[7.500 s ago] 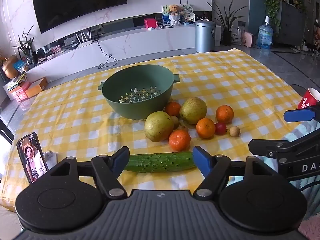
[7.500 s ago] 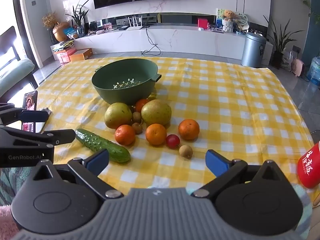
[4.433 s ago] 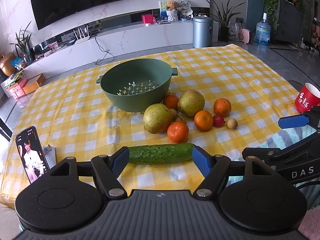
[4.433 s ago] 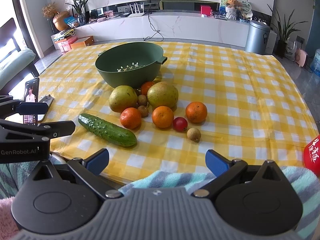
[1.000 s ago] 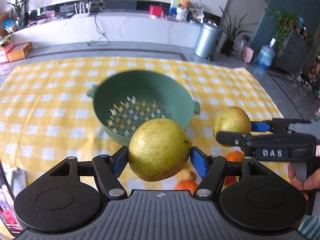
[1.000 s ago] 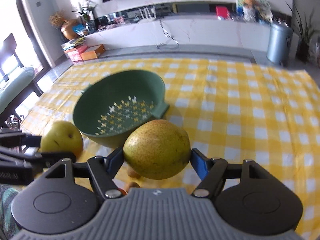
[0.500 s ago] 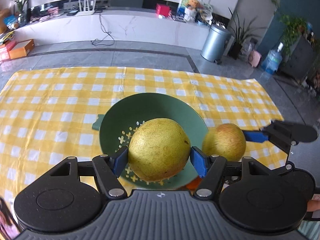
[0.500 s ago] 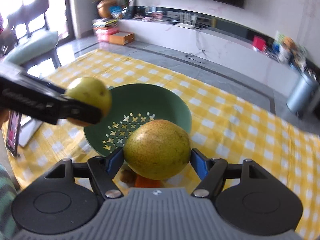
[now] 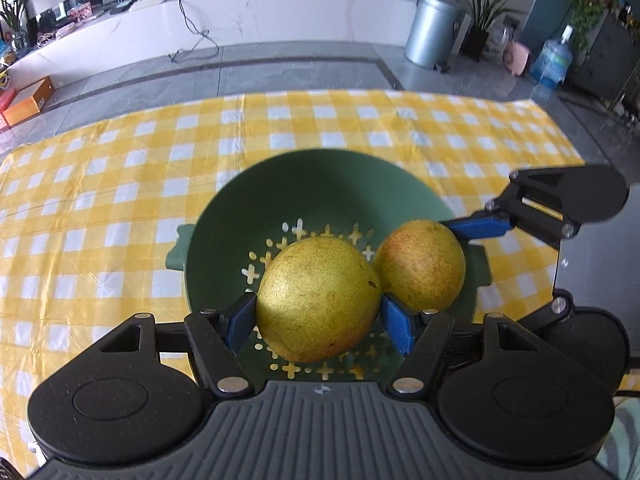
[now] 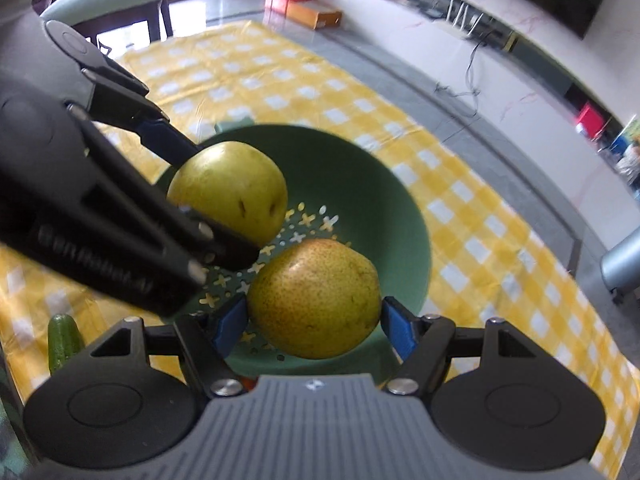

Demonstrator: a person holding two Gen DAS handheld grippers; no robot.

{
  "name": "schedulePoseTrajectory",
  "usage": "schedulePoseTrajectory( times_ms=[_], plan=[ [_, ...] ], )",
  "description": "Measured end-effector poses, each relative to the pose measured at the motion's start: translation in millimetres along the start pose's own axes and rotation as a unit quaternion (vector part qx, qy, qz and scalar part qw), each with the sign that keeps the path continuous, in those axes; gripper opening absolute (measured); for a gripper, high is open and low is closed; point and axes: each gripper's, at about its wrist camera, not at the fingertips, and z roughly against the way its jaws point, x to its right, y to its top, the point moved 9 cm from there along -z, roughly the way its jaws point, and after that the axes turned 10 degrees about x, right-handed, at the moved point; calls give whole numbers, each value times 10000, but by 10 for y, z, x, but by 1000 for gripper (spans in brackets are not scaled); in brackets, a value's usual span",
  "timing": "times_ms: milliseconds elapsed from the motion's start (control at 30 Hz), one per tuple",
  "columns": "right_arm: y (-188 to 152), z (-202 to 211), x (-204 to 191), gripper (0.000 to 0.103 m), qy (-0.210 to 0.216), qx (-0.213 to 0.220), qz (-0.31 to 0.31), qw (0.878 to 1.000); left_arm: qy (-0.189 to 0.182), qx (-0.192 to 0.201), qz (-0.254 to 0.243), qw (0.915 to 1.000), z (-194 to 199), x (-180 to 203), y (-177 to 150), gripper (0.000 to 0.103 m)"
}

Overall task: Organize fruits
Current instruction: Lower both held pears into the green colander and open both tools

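Observation:
My left gripper [image 9: 318,322] is shut on a yellow-green pear [image 9: 318,300] and holds it over the green colander [image 9: 320,184]. My right gripper [image 10: 314,320] is shut on a second pear [image 10: 314,298], also over the colander [image 10: 360,196]. Each gripper and its pear show in the other view: the right pear [image 9: 420,264] sits just right of the left one, and the left pear [image 10: 228,196] sits up-left of the right one. The two pears are close together; I cannot tell if they touch. The colander's perforated bottom is bare.
The colander stands on a yellow checked tablecloth [image 9: 120,184]. The tip of a cucumber [image 10: 62,338] shows at the lower left of the right wrist view. The other fruits are hidden below the grippers. A white TV bench and grey bin [image 9: 434,28] lie beyond the table.
Both grippers took a pear from the table, lifted it and carried it over the colander. In the last half second both moved in further and the pears came closer together.

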Motion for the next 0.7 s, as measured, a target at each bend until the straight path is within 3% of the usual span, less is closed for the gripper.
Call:
schedulePoseTrajectory(
  times_ms=[433, 700],
  plan=[
    [-63, -334, -69, 69, 389, -689, 276, 9965, 162, -574, -112, 9982, -199, -66, -119, 77],
    [-99, -437, -33, 69, 592, -981, 9, 9934, 266, -774, 5, 9966, -274, -124, -142, 77]
  ],
)
